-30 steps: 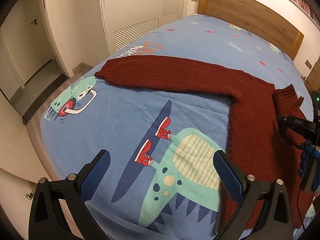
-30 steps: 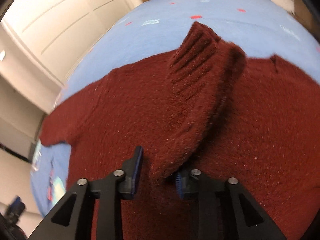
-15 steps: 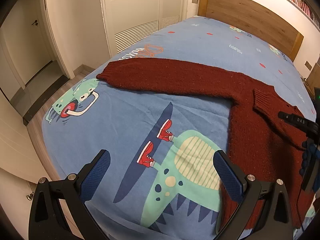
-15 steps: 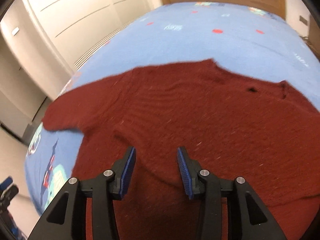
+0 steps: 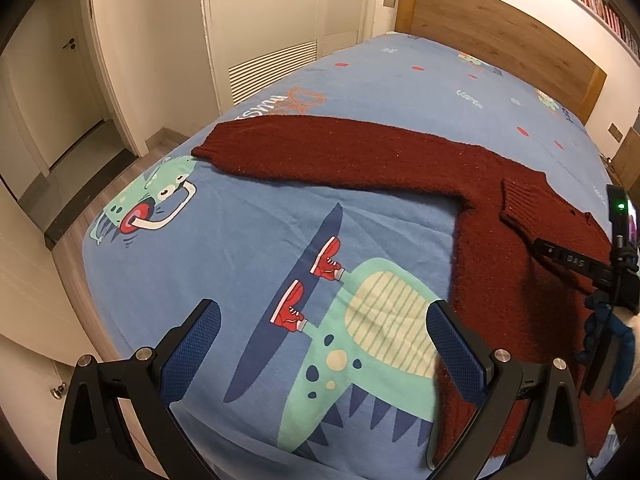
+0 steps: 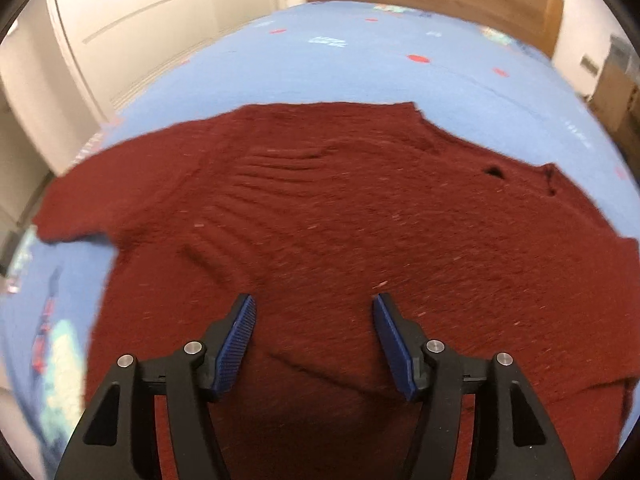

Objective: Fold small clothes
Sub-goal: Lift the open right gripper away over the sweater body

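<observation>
A dark red knitted sweater [image 5: 492,264] lies flat on the blue dinosaur-print bed cover [image 5: 240,248]. One long sleeve [image 5: 328,152] stretches out to the left; the other sleeve's ribbed cuff [image 5: 524,204] lies folded across the body. My left gripper [image 5: 320,336] stands wide open above the bed print, its right finger beside the sweater's left edge, nothing between the pads. In the right wrist view the sweater [image 6: 360,220] fills the picture. My right gripper [image 6: 314,312] hovers over its body, jaws opening, with nothing gripped between them.
The bed's left edge drops to a wooden floor [image 5: 80,216] with white wardrobe doors [image 5: 280,24] behind it. A wooden headboard [image 5: 500,36] stands at the far end. The right gripper's body and a gloved hand [image 5: 608,320] show at the right of the left wrist view.
My right gripper let go of the ribbed cuff it was shut on, and its jaws have spread. The cuff dropped flat onto the sweater's body. The left gripper has stayed put.
</observation>
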Demonstrator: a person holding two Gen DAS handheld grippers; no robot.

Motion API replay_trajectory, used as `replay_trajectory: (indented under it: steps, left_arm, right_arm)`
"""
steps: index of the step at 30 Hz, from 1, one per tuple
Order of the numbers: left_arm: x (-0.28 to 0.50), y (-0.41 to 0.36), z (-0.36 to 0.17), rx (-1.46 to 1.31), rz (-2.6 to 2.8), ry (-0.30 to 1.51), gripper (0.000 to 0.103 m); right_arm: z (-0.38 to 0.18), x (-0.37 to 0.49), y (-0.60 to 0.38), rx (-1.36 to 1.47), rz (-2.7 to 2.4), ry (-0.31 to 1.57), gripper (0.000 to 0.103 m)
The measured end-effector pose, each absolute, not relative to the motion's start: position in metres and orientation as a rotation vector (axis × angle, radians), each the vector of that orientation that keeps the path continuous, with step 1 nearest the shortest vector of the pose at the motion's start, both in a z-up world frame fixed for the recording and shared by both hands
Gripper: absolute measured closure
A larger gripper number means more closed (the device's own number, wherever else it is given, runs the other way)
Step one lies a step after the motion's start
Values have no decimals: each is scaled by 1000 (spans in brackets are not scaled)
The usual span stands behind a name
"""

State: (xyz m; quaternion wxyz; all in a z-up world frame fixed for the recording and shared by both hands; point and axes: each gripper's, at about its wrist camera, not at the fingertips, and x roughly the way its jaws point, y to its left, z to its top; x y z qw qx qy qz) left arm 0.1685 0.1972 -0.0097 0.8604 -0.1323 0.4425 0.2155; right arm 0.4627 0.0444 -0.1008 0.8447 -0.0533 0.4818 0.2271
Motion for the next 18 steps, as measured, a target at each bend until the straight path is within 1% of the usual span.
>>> replay_trajectory:
  steps: [1,5,6,12,15,18]
  left_arm:
    - [169,197,-9,-278,452,926,2]
    - [169,195,-8,-295,453,910,2]
    - [169,194,-7,-300,452,903,2]
    - [170,185,-4,-280,445,885,2]
    - [170,183,-1,-275,438,879,2]
    - [170,183,1,-276,428,871,2]
  right_arm:
    - [-97,461,40,-118,481,1005,43]
    - [-85,467,-1,-146,365,942,43]
    - [-85,473,-19,-143,307,938,41]
    - [-112,488,-98,-73,85,1005,40]
    - [-119,471,-107,-57,114,982,39]
    - [-114,459,-107,-67,163,983,39]
